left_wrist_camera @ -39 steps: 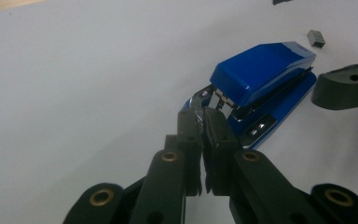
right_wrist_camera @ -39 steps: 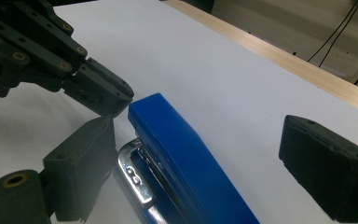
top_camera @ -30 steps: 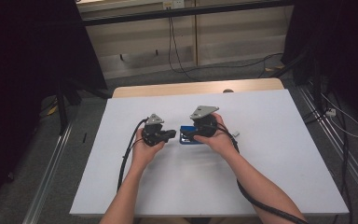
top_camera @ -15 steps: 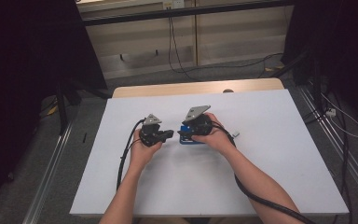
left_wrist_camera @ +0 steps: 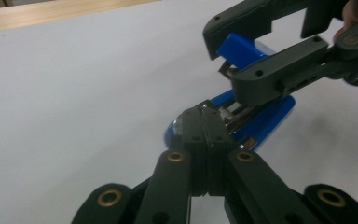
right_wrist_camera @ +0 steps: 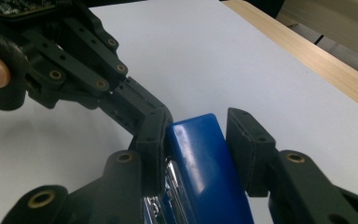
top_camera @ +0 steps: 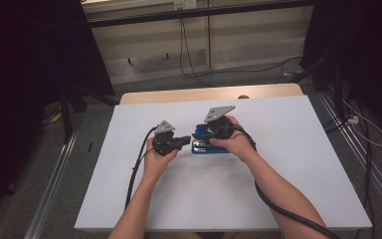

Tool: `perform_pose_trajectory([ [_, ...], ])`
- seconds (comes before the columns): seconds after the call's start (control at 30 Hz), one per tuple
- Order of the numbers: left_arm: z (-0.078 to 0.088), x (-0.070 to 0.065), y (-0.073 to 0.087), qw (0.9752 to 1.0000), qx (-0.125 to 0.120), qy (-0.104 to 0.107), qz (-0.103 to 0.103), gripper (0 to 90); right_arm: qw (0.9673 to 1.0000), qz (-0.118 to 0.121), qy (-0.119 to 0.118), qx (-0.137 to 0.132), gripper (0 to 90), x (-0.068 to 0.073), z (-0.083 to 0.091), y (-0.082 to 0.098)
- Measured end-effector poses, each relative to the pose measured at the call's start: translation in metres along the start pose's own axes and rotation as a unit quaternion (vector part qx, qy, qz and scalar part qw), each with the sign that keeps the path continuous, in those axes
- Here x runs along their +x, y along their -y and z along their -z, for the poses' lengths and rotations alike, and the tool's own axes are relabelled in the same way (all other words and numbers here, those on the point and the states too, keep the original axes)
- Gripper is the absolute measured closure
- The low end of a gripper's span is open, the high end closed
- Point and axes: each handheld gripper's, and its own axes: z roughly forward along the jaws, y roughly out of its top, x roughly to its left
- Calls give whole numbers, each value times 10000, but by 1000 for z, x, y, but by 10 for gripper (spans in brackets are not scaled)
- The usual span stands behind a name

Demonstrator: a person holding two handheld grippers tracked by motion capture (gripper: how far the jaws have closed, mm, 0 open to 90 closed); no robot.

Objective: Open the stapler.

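High view: the blue stapler (top_camera: 205, 147) lies near the middle of the white table (top_camera: 298, 164), both grippers meeting over it. Left gripper view: the left gripper (left_wrist_camera: 206, 122), pressed together, noses against the stapler's front end. Right gripper view: the right gripper (right_wrist_camera: 198, 135) has just been closing around the raised top arm; one pad touches, the other stands just beside. Likely step: opening the stapler. Next, a firmer pinch.
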Motion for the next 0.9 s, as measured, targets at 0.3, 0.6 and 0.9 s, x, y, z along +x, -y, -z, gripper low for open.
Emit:
perform_pose_trajectory([
  [0.3, -11, -4, 2, 9995, -120, 263, -112, 900, 9997, -223, -17, -91, 592, -2, 2, 1],
  [0.6, -15, -6, -2, 9995, -221, 5, -231, 880, 9991, -393, -33, -130, 593, -5, 5, 0],
  [0.9, -25, -9, -3, 9995, -63, 138, -276, 876, 9981, -579, -40, -187, 516, -6, 8, 1],
])
